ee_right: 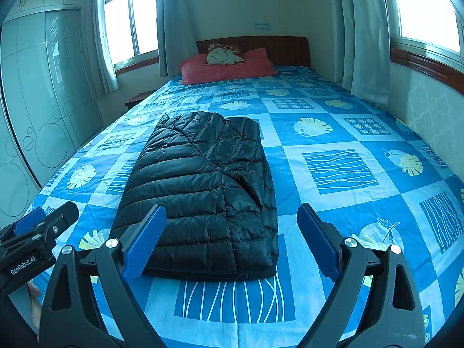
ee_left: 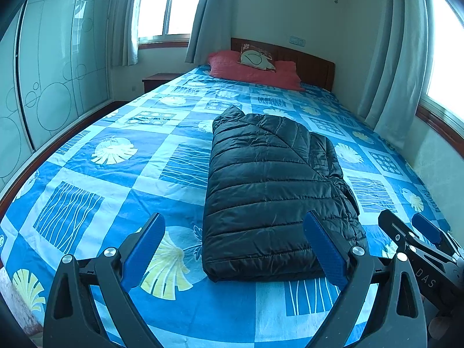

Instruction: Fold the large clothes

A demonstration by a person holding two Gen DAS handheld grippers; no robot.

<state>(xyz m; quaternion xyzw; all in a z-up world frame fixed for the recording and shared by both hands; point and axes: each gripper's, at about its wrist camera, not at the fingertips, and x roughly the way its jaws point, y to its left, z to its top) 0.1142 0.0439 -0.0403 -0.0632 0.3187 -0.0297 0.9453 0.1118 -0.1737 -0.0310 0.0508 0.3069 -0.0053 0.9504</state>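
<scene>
The black puffer jacket [ee_left: 278, 191] lies folded near the bed's [ee_left: 116, 133] foot edge. Both the left gripper [ee_left: 236, 249] and right gripper [ee_right: 232, 240] hover with jaws apart, empty. Its slick, puffy layers could spring open if grabbed unevenly.

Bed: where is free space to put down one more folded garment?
Free bedsheet lies between the folded black puffer jacket and the window wall, also between jacket and wardrobe side. The head end is crowded by the red pillow.

Bed [ee_right: 333, 133] covered by blue patchwork sheet with leaf prints. Black quilted jacket [ee_right: 203, 191] lies folded near its middle. Red pillow [ee_right: 226, 71] at headboard end, small cushion [ee_right: 221, 55] on top.
</scene>
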